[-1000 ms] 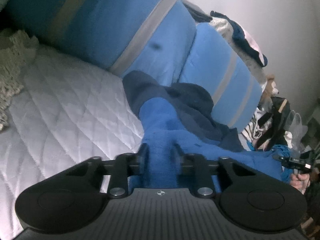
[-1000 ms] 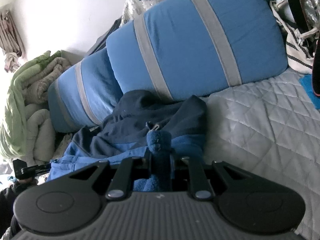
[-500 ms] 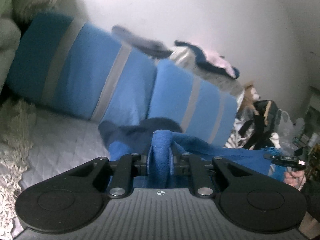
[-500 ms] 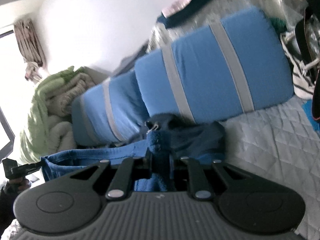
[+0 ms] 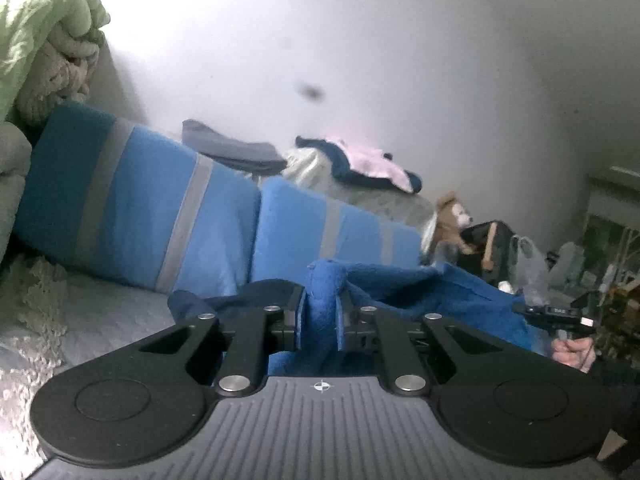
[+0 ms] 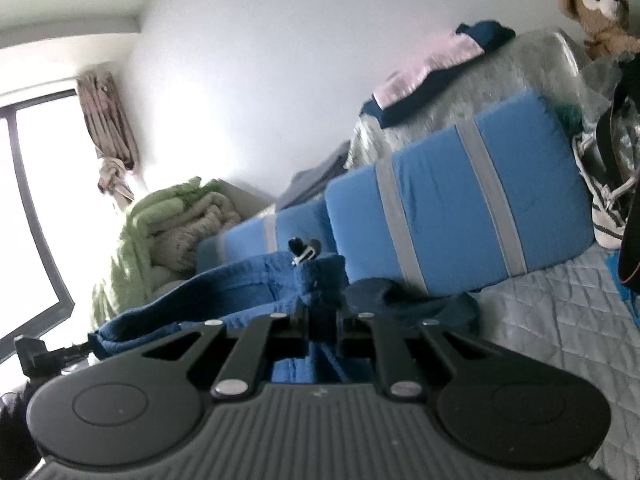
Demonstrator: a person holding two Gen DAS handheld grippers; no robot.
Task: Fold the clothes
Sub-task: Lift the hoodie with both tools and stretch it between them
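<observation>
the blue fleece garment point(image 5: 420, 292) hangs stretched over the quilted bed point(image 6: 560, 312), its upper edge pinched in the left gripper point(image 5: 322, 312) and the right gripper point(image 6: 322, 312), whose jaws are closing. striped cushions point(image 6: 460, 208) stand close behind.

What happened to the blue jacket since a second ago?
Both hand-held grippers lifted it. The blue jacket lay bunched on the bed by the pillows; now its edge hangs stretched between the left hand-held gripper and the right hand-held gripper, and more wall shows. The right one's jaws are closing on the cloth. Same as before: each grips a fold of the jacket, and its dark part rests on the bed.
</observation>
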